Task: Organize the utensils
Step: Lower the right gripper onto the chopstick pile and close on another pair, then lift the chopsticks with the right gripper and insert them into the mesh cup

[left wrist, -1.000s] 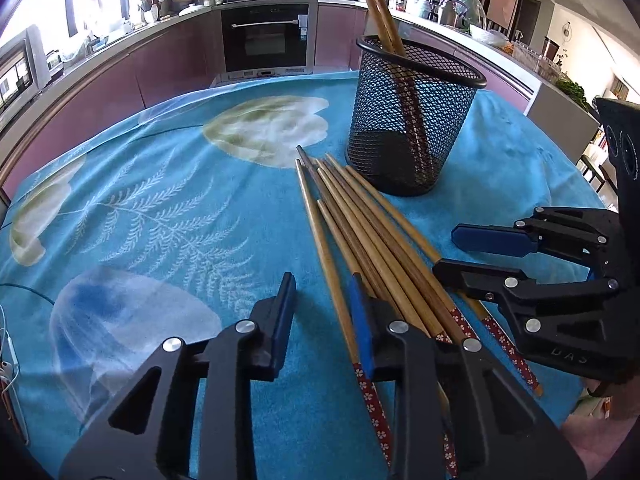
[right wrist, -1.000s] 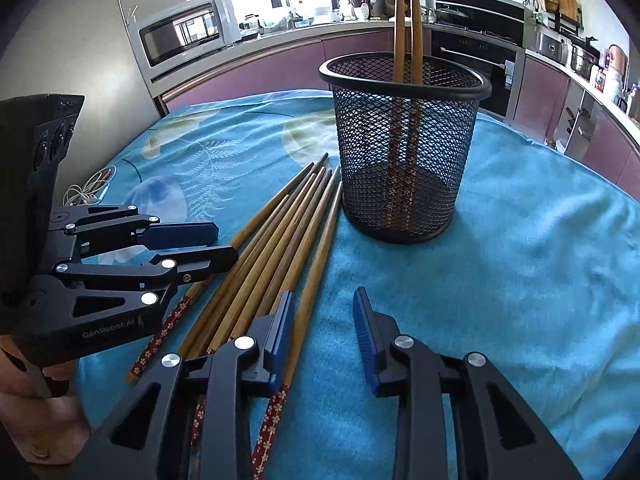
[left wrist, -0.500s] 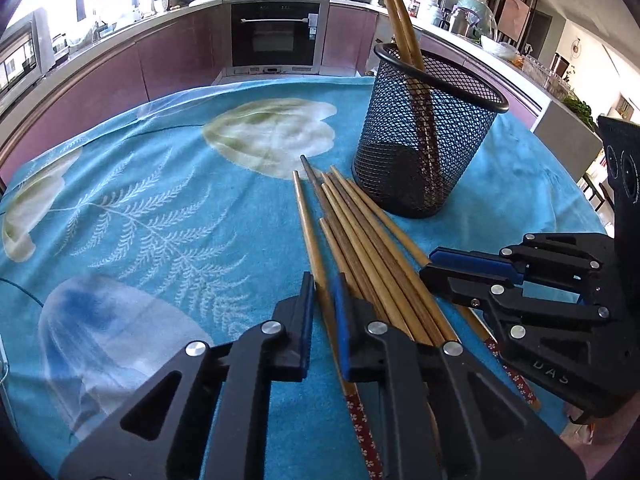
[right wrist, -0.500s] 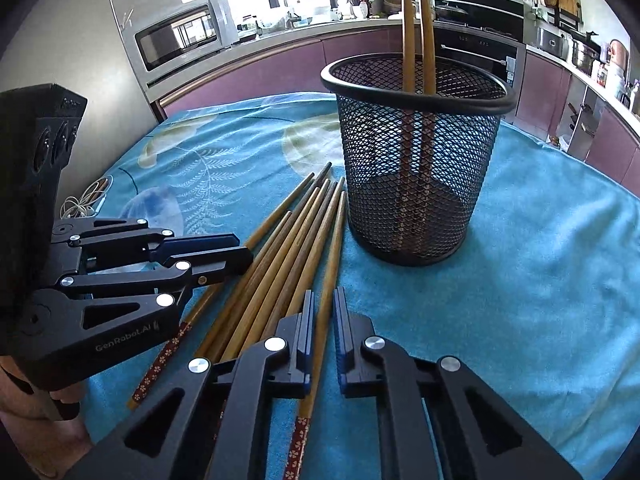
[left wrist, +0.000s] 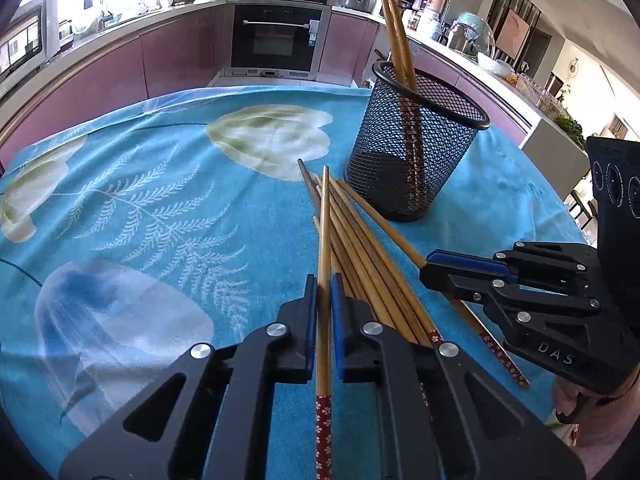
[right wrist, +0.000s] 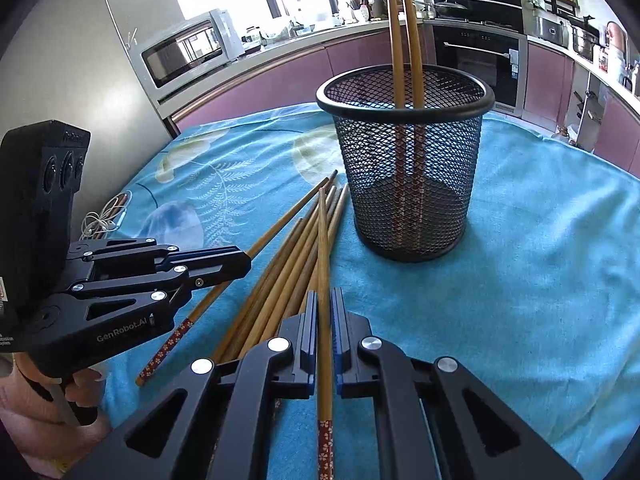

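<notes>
Several wooden chopsticks (left wrist: 372,264) (right wrist: 280,264) with red patterned ends lie in a loose bundle on the blue cloth, in front of a black mesh cup (left wrist: 412,152) (right wrist: 408,184). Two chopsticks (right wrist: 404,40) stand in that cup. My left gripper (left wrist: 324,284) (right wrist: 245,265) is shut on the leftmost chopstick (left wrist: 325,220), whose far tip points toward the cup. My right gripper (right wrist: 324,296) (left wrist: 427,266) is shut on the rightmost chopstick (right wrist: 322,240) of the bundle. The two grippers sit side by side at the near end of the bundle.
The table wears a blue flowered cloth (left wrist: 160,200). A white cable (right wrist: 100,220) lies at its left edge. Behind are purple kitchen cabinets, an oven (left wrist: 280,40) and a microwave (right wrist: 188,48). A hand (right wrist: 36,412) holds the left gripper's handle.
Both grippers were open over the bundle a second ago; each has closed onto one chopstick. The held chopsticks now run straight between the pads, slightly across the others.
</notes>
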`<control>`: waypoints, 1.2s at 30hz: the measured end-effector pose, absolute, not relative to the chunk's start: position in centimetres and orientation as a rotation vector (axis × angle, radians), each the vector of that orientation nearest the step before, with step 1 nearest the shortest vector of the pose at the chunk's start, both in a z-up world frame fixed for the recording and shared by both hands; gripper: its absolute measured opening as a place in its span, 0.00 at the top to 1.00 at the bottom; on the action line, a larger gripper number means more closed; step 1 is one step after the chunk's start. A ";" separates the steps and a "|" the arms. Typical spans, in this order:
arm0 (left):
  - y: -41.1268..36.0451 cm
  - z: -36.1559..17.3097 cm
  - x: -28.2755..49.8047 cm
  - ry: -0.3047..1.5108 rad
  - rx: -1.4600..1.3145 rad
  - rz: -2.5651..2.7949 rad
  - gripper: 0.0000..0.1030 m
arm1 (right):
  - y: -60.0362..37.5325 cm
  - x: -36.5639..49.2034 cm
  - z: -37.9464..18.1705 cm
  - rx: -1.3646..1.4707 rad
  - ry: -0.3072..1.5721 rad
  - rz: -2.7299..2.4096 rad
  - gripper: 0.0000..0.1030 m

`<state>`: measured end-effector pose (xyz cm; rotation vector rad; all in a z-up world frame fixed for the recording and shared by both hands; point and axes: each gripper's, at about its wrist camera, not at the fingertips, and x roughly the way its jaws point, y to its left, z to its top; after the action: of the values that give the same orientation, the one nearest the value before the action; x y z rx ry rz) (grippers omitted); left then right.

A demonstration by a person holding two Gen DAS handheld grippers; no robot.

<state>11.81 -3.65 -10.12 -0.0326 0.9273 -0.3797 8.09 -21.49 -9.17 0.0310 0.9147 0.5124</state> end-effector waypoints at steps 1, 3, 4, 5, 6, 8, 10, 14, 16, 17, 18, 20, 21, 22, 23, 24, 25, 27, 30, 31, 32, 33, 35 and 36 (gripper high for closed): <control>-3.6 -10.0 11.6 0.927 -0.035 -0.388 0.93 | -21.4 8.0 -9.2 0.027 0.917 0.516 0.94; -3.6 -10.0 11.2 0.929 -0.033 -0.401 0.93 | -21.3 8.0 -9.3 0.019 0.923 0.516 0.94; -3.6 -10.1 11.0 0.934 -0.031 -0.405 0.93 | -21.3 8.0 -9.4 0.015 0.932 0.517 0.94; -3.6 -10.2 10.9 0.938 -0.028 -0.408 0.93 | -21.3 8.0 -9.6 0.012 0.939 0.517 0.94; -3.6 -10.3 10.8 0.942 -0.026 -0.409 0.93 | -21.2 8.1 -9.7 0.008 0.945 0.516 0.94; -3.6 -10.6 10.8 0.953 -0.023 -0.412 0.93 | -21.2 8.2 -9.8 0.003 0.949 0.511 0.94; -3.7 -10.9 10.9 0.967 -0.018 -0.414 0.92 | -21.2 8.3 -10.0 0.002 0.958 0.511 0.94; -4.0 -11.1 11.1 0.967 0.013 -0.421 0.91 | -20.9 8.7 -10.2 -0.013 0.965 0.513 0.93; -4.2 -11.2 11.4 0.968 0.028 -0.425 0.91 | -20.8 8.8 -10.2 -0.010 0.965 0.514 0.93; -4.3 -11.1 11.5 0.968 0.033 -0.425 0.91 | -20.8 8.9 -10.2 -0.008 0.965 0.514 0.93; -4.4 -11.1 11.7 0.970 0.034 -0.426 0.93 | -20.8 8.9 -10.1 -0.009 0.964 0.515 0.94; -4.5 -11.0 11.8 0.970 0.036 -0.423 0.93 | -21.0 8.7 -10.0 -0.005 0.956 0.519 0.94; -4.4 -11.0 11.9 0.969 0.031 -0.419 0.92 | -21.1 8.6 -9.8 -0.001 0.952 0.524 0.94; -4.3 -11.0 11.9 0.968 0.022 -0.416 0.92 | -21.2 8.4 -9.6 0.001 0.945 0.527 0.94; -4.2 -10.9 11.9 0.965 0.013 -0.413 0.93 | -21.3 8.2 -9.4 0.002 0.937 0.530 0.94; -4.1 -10.8 11.8 0.961 0.007 -0.410 0.93 | -21.5 8.1 -9.1 0.004 0.928 0.535 0.94; -4.0 -10.6 11.7 0.956 0.000 -0.410 0.93 | -21.5 7.9 -8.8 0.006 0.920 0.542 0.94; -3.6 -10.2 11.6 0.947 -0.017 -0.420 0.93 | -21.8 7.5 -8.1 0.006 0.898 0.552 0.94; -3.2 -8.9 11.1 0.920 -0.041 -0.448 0.93 | -22.3 6.9 -6.8 0.014 0.856 0.568 0.94; -3.1 -8.4 11.0 0.910 -0.048 -0.458 0.93 | -22.5 6.7 -6.3 0.016 0.841 0.570 0.94; -2.9 -7.9 10.8 0.899 -0.056 -0.471 0.93 | -22.7 6.6 -5.8 0.019 0.826 0.571 0.94; -2.8 -7.2 10.6 0.885 -0.064 -0.482 0.93 | -22.8 6.5 -5.3 0.022 0.811 0.571 0.94; -2.6 -6.1 10.2 0.856 -0.072 -0.504 0.93 | -23.2 6.2 -4.3 0.030 0.779 0.570 0.94; -2.4 -5.5 10.0 0.842 -0.079 -0.516 0.93 | -23.3 6.1 -3.8 0.034 0.766 0.569 0.94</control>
<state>10.02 -2.42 -5.48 -0.0793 0.8421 -0.5156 6.09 -23.35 -3.84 0.0342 0.7656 0.5695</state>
